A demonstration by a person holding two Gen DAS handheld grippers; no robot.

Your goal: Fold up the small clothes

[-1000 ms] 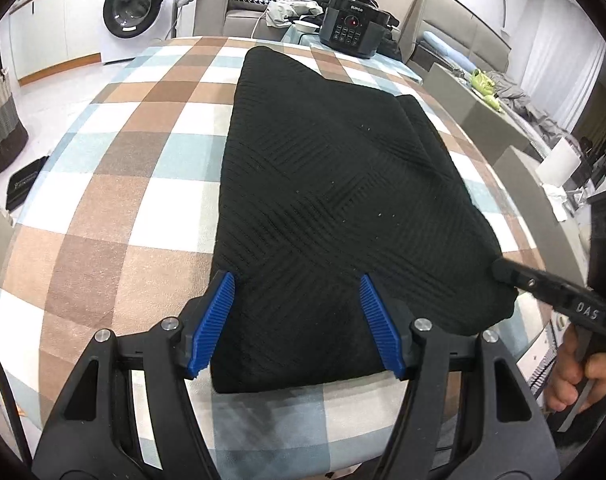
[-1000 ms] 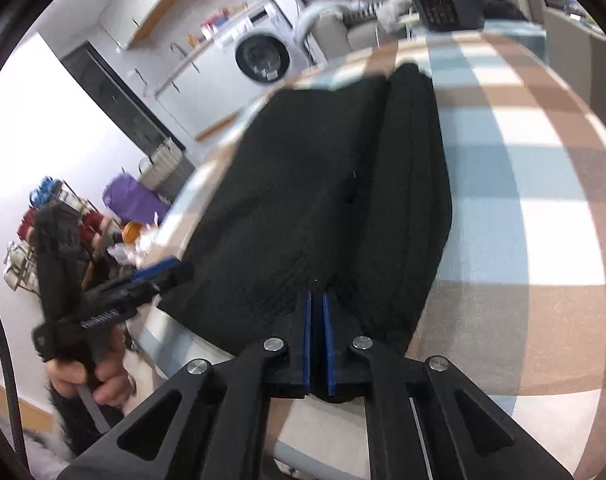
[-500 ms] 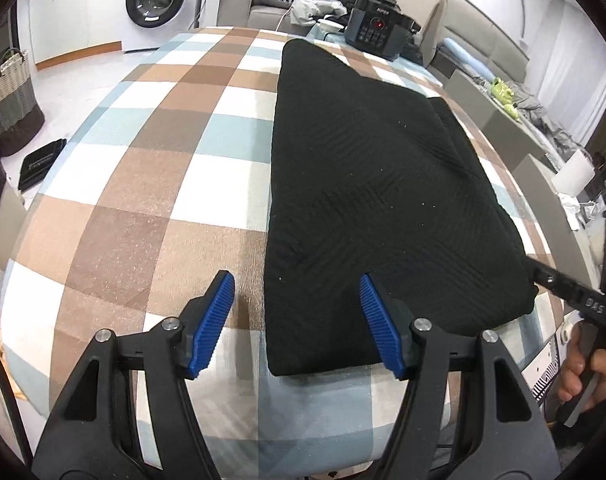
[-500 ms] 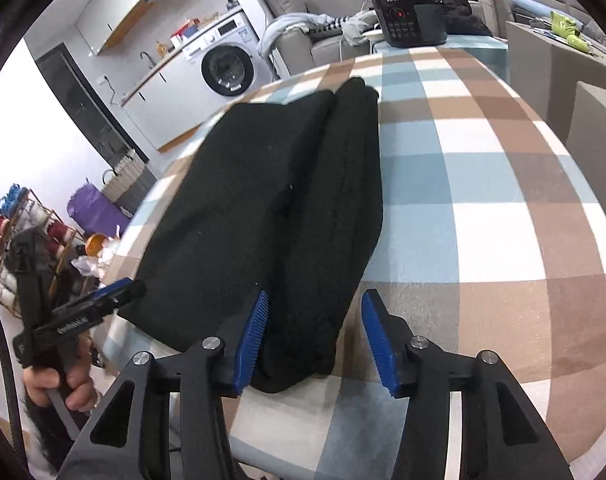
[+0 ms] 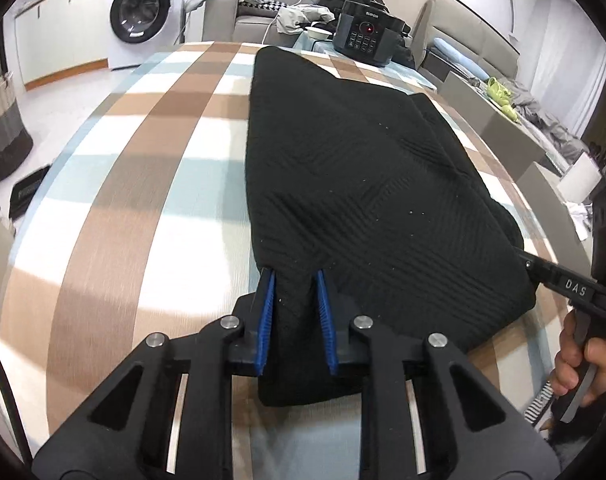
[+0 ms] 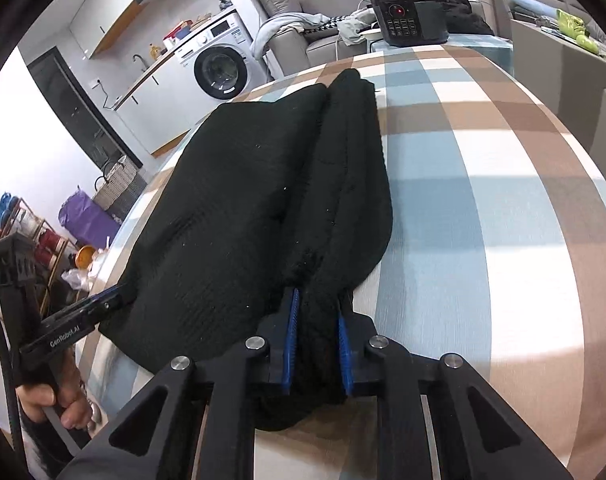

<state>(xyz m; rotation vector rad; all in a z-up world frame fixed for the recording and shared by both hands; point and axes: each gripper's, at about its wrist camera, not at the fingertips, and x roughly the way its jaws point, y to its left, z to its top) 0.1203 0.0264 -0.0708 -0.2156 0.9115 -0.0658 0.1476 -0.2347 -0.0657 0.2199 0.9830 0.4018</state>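
Showing "SUPOR" in white letters on the black cooker (image 5: 366,33), well beyond the left claw (image 5: 296,280). Reading "DAS" on the arm of the right claw (image 5: 519,254), off to that side. Reading "GenRobot.AI" along the left claw's arm, off to the left of the right claw in its own view.

Home, open living and laundry area: front-loading washing machine (image 5: 141,24) under counter, grey sofa (image 5: 239,20) heaped with laundry, pressure cooker (image 5: 367,36), woven basket (image 6: 117,188), bench (image 5: 143,200) under checked cloth.
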